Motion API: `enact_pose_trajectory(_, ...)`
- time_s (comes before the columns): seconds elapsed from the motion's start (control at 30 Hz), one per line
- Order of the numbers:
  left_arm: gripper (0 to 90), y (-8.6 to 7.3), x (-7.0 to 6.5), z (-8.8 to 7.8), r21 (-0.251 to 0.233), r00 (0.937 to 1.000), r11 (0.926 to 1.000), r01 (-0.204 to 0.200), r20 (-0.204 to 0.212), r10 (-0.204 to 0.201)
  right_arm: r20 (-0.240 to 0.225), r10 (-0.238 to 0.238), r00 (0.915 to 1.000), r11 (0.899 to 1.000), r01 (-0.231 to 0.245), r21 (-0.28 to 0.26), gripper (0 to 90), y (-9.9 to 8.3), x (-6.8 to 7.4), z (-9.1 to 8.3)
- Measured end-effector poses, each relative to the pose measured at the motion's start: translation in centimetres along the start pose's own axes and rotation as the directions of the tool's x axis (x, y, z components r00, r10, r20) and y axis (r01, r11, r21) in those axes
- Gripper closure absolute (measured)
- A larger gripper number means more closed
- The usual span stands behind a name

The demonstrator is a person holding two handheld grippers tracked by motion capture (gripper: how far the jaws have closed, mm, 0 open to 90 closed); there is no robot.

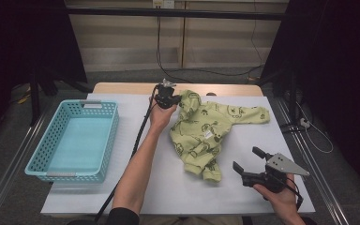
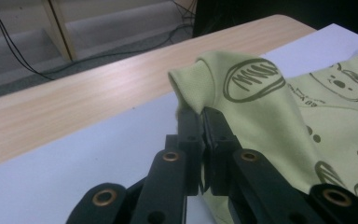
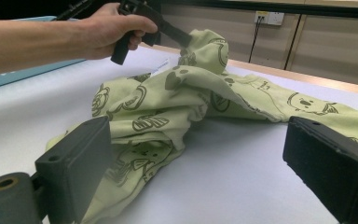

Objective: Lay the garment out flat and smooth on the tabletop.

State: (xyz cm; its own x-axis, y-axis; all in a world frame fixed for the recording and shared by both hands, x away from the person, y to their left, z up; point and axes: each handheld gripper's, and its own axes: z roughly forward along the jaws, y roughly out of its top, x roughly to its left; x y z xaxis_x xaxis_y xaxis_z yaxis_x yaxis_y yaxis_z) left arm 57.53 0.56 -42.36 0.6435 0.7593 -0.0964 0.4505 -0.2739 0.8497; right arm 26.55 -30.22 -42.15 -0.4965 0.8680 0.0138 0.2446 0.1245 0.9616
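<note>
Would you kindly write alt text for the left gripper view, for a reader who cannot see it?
The left gripper, its two black jaws shut, pinches a fold of a light green garment printed with dark cartoon drawings. The garment lies on a white sheet that covers a pale wooden table, whose bare edge runs behind.

Wearing a dark sleeve [image 1: 122,216]; trailing a black cable [image 1: 138,136] from the left tool [image 1: 173,99]; carrying a grey three-cornered plate [image 1: 286,165] atop the right tool [image 1: 247,161].
</note>
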Motion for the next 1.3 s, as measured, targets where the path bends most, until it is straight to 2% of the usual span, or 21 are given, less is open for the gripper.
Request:
enact_pose_trajectory(0.23, 86.9, 1.2, 0.1, -2.1, -0.033, 0.9996, 0.9991, -0.027, -0.007, 0.027, -0.002, 0.005, 1.0000, 1.000, -0.005, 0.001, 7.6, 0.0, 0.0, 0.0)
enact_pose_trajectory(0.27, 86.9, 1.3, 0.5, -2.5, -0.017, 0.9982, 0.9981, -0.060, -0.009, 0.060, -0.001, 0.005, 1.0000, 1.000, -0.005, 0.002, 7.6, 0.0, 0.0, 0.1)
enact_pose_trajectory(0.3, 86.9, 1.3, 0.4, -2.7, -0.039, 0.9996, 0.9989, -0.025, -0.017, 0.024, 0.001, -0.004, 1.0000, 1.000, 0.004, 0.002, 7.6, 0.0, 0.0, 0.1)
enact_pose_trajectory(0.33, 86.9, 1.4, 0.8, -3.1, -0.023, 0.9985, 0.9984, -0.051, -0.021, 0.051, 0.003, -0.005, 1.0000, 1.000, 0.005, 0.003, 7.7, 0.0, 0.0, 0.1)
enact_pose_trajectory(0.37, 86.9, 1.4, 0.9, -3.2, -0.051, 0.9997, 0.9986, -0.014, -0.023, 0.013, 0.003, -0.007, 1.0000, 1.000, 0.006, 0.002, 7.7, 0.1, 0.0, 0.1)
enact_pose_trajectory(0.43, 86.9, 1.3, 1.4, -3.8, -0.054, 0.9993, 0.9985, -0.004, -0.037, 0.002, 0.004, -0.004, 1.0000, 1.000, 0.004, -0.004, 7.7, 0.1, 0.1, 0.1)
enact_pose_trajectory(0.47, 86.9, 1.4, 1.9, -4.3, -0.031, 0.9983, 0.9988, -0.039, -0.045, 0.037, 0.004, -0.004, 1.0000, 1.000, 0.004, -0.006, 7.7, 0.1, 0.1, 0.1)
enact_pose_trajectory(0.5, 86.9, 1.4, 2.1, -4.7, -0.030, 0.9980, 0.9990, -0.034, -0.054, 0.032, 0.005, -0.004, 1.0000, 1.000, 0.004, -0.009, 7.7, 0.2, 0.1, 0.1)
enact_pose_trajectory(0.53, 87.0, 1.3, 2.0, -4.9, -0.064, 0.9983, 0.9979, 0.007, -0.057, -0.011, 0.005, -0.005, 1.0000, 1.000, 0.005, -0.010, 7.8, 0.2, 0.0, 0.1)
enact_pose_trajectory(0.57, 86.9, 1.3, 2.5, -5.4, -0.038, 0.9976, 0.9989, -0.027, -0.065, 0.024, 0.006, -0.006, 1.0000, 1.000, 0.006, -0.011, 7.5, 0.2, 0.0, 0.0)
enact_pose_trajectory(0.6, 87.0, 1.3, 2.4, -5.6, -0.072, 0.9972, 0.9973, 0.015, -0.071, -0.020, 0.009, -0.007, 0.9999, 1.000, 0.007, -0.014, 7.2, 0.3, 0.0, 0.0)
enact_pose_trajectory(0.63, 87.0, 1.3, 2.9, -6.1, -0.042, 0.9968, 0.9989, -0.022, -0.078, 0.019, 0.011, -0.006, 0.9999, 1.000, 0.006, -0.014, 7.1, 0.3, 0.0, 0.0)
enact_pose_trajectory(0.67, 86.9, 1.3, 2.9, -6.4, -0.067, 0.9965, 0.9977, 0.008, -0.083, -0.013, 0.008, -0.005, 1.0000, 1.000, 0.005, -0.019, 6.6, 0.3, 0.0, 0.0)
enact_pose_trajectory(0.77, 87.0, 1.5, 3.7, -7.7, -0.047, 0.9941, 0.9989, -0.007, -0.108, 0.002, 0.014, -0.003, 0.9999, 1.000, 0.003, -0.026, 4.8, 0.5, 0.1, -0.1)
enact_pose_trajectory(0.8, 86.9, 1.4, 3.7, -7.8, -0.078, 0.9930, 0.9965, 0.031, -0.111, -0.039, 0.017, -0.003, 0.9999, 1.000, 0.003, -0.028, 4.0, 0.5, 0.1, -0.1)
enact_pose_trajectory(0.9, 86.9, 1.3, 4.2, -8.7, -0.087, 0.9900, 0.9953, 0.042, -0.131, -0.053, 0.016, 0.000, 0.9999, 0.999, 0.000, -0.033, 2.9, 0.5, 0.1, -0.2)
enact_pose_trajectory(1.0, 87.0, 1.2, 5.0, -9.8, -0.052, 0.9891, 0.9985, 0.015, -0.146, -0.023, 0.017, 0.006, 0.9998, 0.999, -0.005, -0.044, 1.5, 0.5, 0.1, -0.3)
enact_pose_trajectory(1.07, 86.9, 1.0, 5.2, -10.2, -0.093, 0.9855, 0.9943, 0.053, -0.156, -0.067, 0.025, 0.005, 0.9997, 0.999, -0.004, -0.046, 0.8, 0.6, 0.1, -0.3)
enact_pose_trajectory(1.2, 86.9, 0.7, 6.1, -11.3, -0.046, 0.9800, 0.9983, 0.035, -0.194, -0.044, 0.027, 0.002, 0.9996, 0.999, -0.001, -0.048, 0.7, 0.6, 0.0, -0.3)
enact_pose_trajectory(1.23, 86.9, 0.7, 6.1, -11.3, -0.086, 0.9736, 0.9942, 0.065, -0.213, -0.082, 0.028, 0.002, 0.9996, 0.999, 0.000, -0.048, 0.7, 0.6, 0.0, -0.3)
enact_pose_trajectory(1.3, 87.0, 0.5, 6.3, -11.5, -0.085, 0.9682, 0.9914, 0.100, -0.222, -0.116, 0.030, 0.001, 0.9995, 0.999, 0.001, -0.047, 0.7, 0.6, 0.0, -0.2)
